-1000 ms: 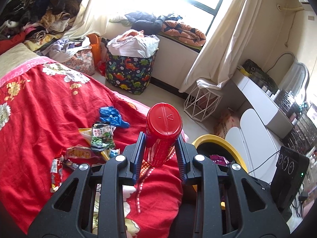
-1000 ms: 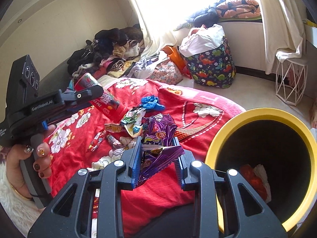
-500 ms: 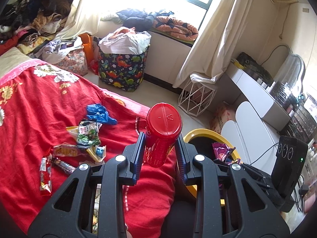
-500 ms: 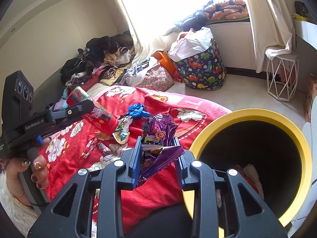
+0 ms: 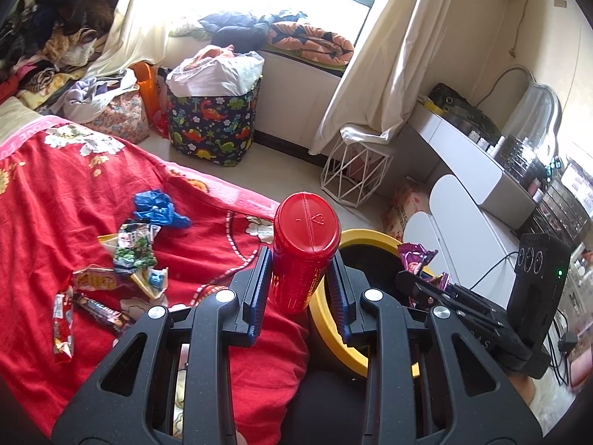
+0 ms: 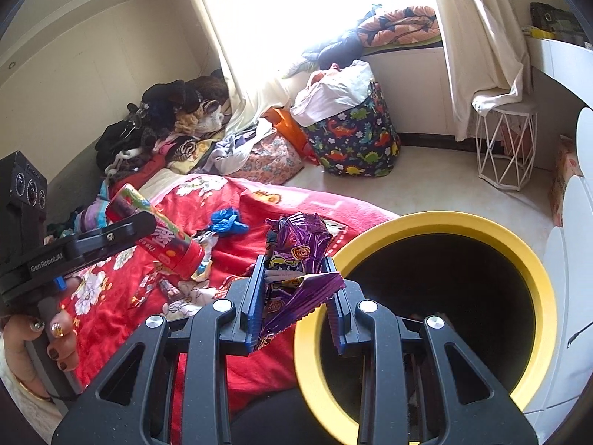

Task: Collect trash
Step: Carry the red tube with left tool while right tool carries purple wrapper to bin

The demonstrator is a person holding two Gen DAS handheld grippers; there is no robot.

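A red floral bed blanket (image 5: 55,185) is strewn with loose snack wrappers (image 5: 133,252). Beside it, a yellow-rimmed black bin (image 6: 533,270) is placed. A stiff, light red plastic canister (image 5: 305,256) is clamped mid-body by the left gripper (image 5: 300,289). A crinkly, soft purple foil wrapper (image 6: 296,270) is pinched by the right gripper (image 6: 296,307) near the rim; slipping is judged likely.

A bed with a red flowered blanket (image 5: 48,200) carries a crumpled blue bag (image 5: 157,209), a green snack packet (image 5: 134,247), a yellow wrapper (image 5: 97,280) and a dark candy bar (image 5: 102,311), all lying close together.
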